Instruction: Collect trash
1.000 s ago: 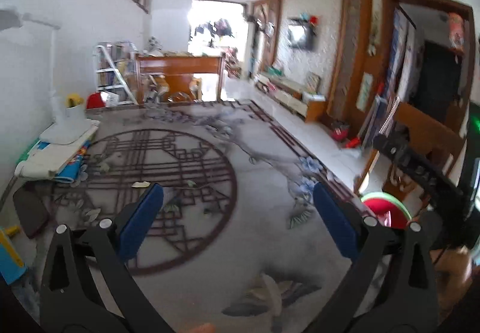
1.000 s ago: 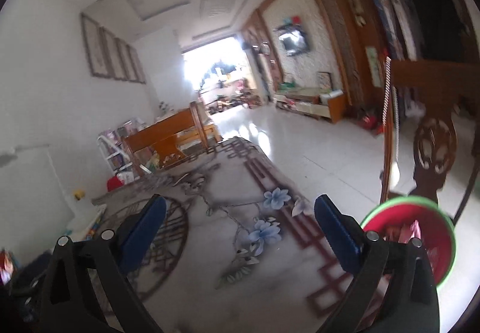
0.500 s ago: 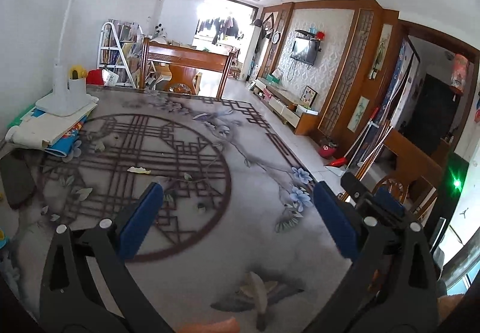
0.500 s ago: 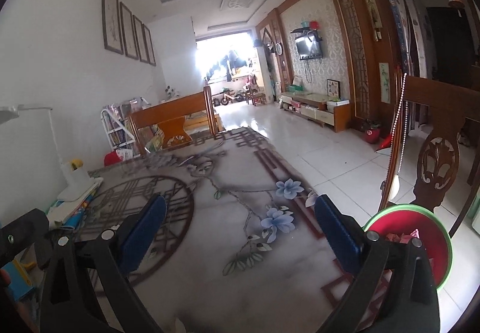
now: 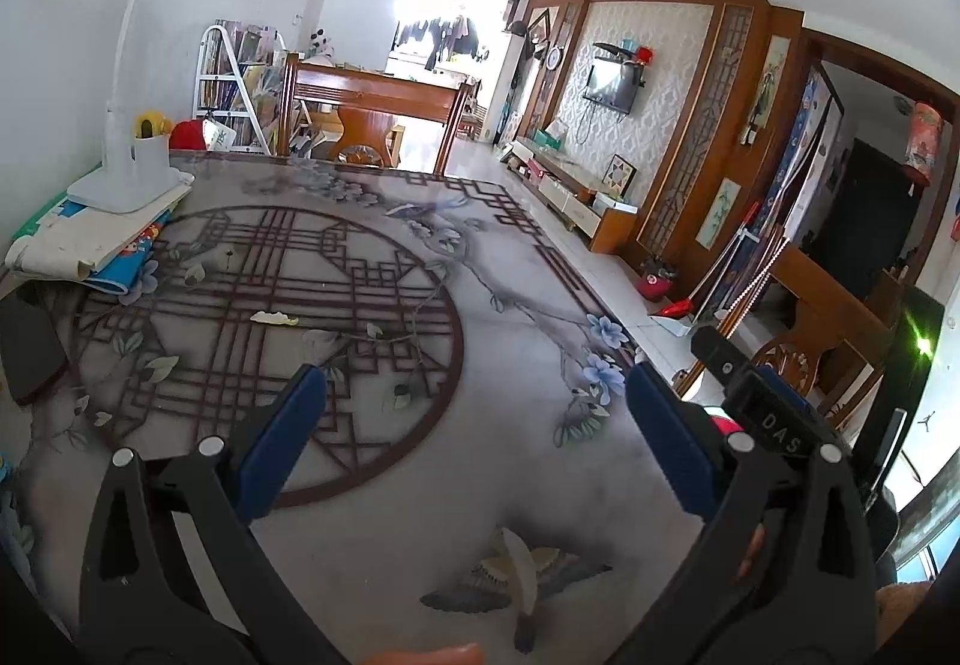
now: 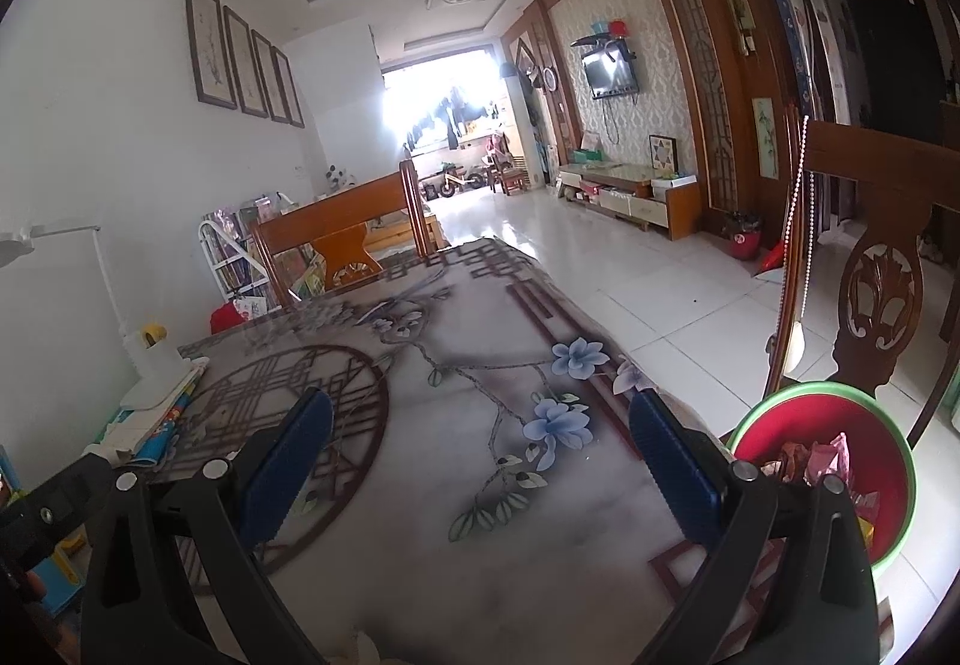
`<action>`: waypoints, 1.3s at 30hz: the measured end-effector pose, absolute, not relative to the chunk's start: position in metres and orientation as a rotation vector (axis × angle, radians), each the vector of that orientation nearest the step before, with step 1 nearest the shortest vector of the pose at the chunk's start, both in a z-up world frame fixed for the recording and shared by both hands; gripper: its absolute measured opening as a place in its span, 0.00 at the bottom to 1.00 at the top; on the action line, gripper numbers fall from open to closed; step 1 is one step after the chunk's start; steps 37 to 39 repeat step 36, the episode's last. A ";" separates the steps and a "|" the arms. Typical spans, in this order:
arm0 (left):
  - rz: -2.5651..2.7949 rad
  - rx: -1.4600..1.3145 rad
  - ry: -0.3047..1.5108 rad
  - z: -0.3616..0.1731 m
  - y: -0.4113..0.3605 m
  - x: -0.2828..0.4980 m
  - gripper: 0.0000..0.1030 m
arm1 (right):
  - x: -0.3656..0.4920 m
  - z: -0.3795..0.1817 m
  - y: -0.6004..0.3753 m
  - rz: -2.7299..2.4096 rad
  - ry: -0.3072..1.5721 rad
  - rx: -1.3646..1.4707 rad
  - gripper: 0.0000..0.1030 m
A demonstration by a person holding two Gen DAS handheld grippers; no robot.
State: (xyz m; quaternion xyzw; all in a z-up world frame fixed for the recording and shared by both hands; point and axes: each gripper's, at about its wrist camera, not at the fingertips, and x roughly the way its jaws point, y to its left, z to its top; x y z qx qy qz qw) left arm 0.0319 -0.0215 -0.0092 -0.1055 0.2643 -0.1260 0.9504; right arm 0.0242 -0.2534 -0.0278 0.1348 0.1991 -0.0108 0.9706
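Both my left gripper (image 5: 474,425) and right gripper (image 6: 480,443) gape empty; that far peel scrap (image 5: 273,318) looks light, limp—I'd pinch its middle.

We see daylight flooding from the far window (image 6: 444,95), blown out white with glare on the floor tiles (image 6: 516,221). Both views are bright and fairly sharp; fisheye bending curves the walls, and the corners fall into black vignette.

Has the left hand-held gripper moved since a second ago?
Yes. The left hand-held gripper has tilted up and swung left: the lamp base sits further toward the middle of its view, and the red bin has slipped behind its right finger.
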 end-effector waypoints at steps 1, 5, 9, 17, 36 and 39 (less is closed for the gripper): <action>-0.257 -0.212 0.538 -0.010 -0.022 0.032 0.95 | 0.024 -0.028 -0.252 -0.019 0.402 0.269 0.93; -0.253 -0.210 0.540 -0.010 -0.022 0.032 0.95 | 0.025 -0.028 -0.249 -0.011 0.403 0.253 0.93; -0.250 -0.213 0.545 -0.011 -0.020 0.033 0.95 | 0.024 -0.029 -0.246 -0.003 0.403 0.231 0.93; -0.247 -0.209 0.546 -0.011 -0.019 0.033 0.95 | 0.028 -0.032 -0.244 0.016 0.433 0.220 0.93; -0.158 -0.189 0.573 -0.019 -0.012 0.039 0.95 | 0.079 -0.070 -0.231 0.036 0.643 0.079 0.93; -0.158 -0.189 0.573 -0.019 -0.012 0.039 0.95 | 0.079 -0.070 -0.231 0.036 0.643 0.079 0.93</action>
